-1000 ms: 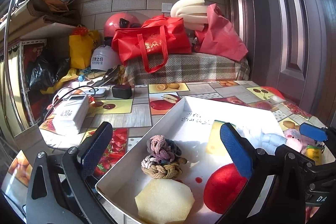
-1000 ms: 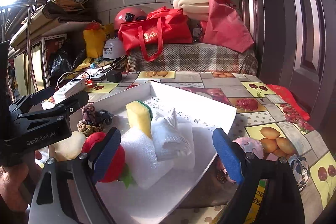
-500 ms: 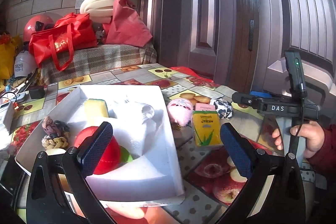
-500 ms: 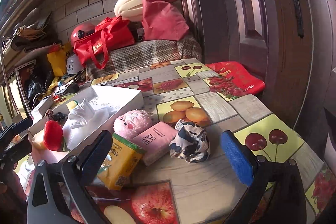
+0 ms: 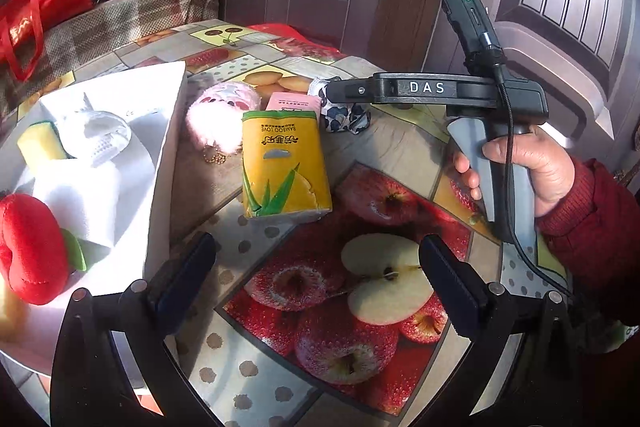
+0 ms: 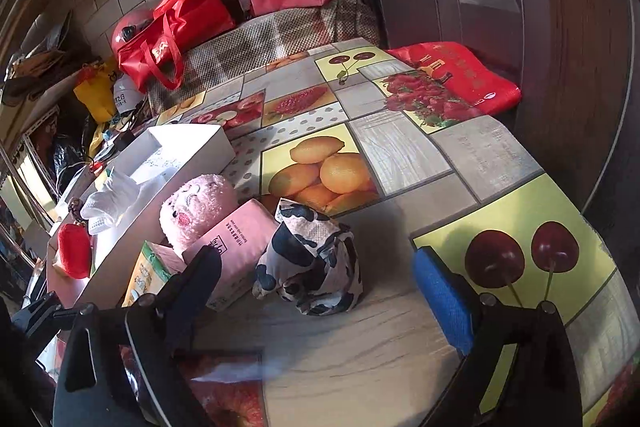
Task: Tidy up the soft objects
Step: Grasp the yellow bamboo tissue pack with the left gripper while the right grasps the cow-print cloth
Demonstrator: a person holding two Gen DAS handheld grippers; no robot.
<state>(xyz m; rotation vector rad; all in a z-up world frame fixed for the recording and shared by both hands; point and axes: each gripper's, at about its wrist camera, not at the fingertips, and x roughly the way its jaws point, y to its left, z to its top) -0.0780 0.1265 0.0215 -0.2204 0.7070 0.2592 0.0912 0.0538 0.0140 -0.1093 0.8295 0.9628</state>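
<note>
Fruit-printed oilcloth (image 5: 400, 147) covers our table, with a dark panelled door behind. From the left wrist view we take the white box (image 5: 168, 163) as our landmark. Inside it we count one red plush fruit (image 5: 28, 247), one yellow sponge (image 5: 38, 145) and one white knitted piece (image 5: 98, 137). Just outside its right wall lie four loose items: one pink plush (image 5: 218, 123), one yellow tissue pack (image 5: 282, 163), one pink tissue pack (image 5: 294, 103) behind it, and one black-and-white spotted cloth bundle (image 5: 344, 115) farthest from the box. Our left gripper (image 5: 320, 283) hangs wide open and empty over the cloth. Our right hand (image 5: 532, 167) carries its tool above the bundle.

From the right wrist view, our right gripper (image 6: 320, 291) is spread wide, holding nothing, with the spotted cloth bundle (image 6: 314, 263) between and just ahead of its fingers. The white box (image 6: 192, 147) sits beyond the pink plush (image 6: 198, 207). We judge the bundle is next: we should lower squarely over its bulk, close gently on the middle so loose folds do not slip, then lift clear of the pink tissue pack (image 6: 236, 247) touching it.
</note>
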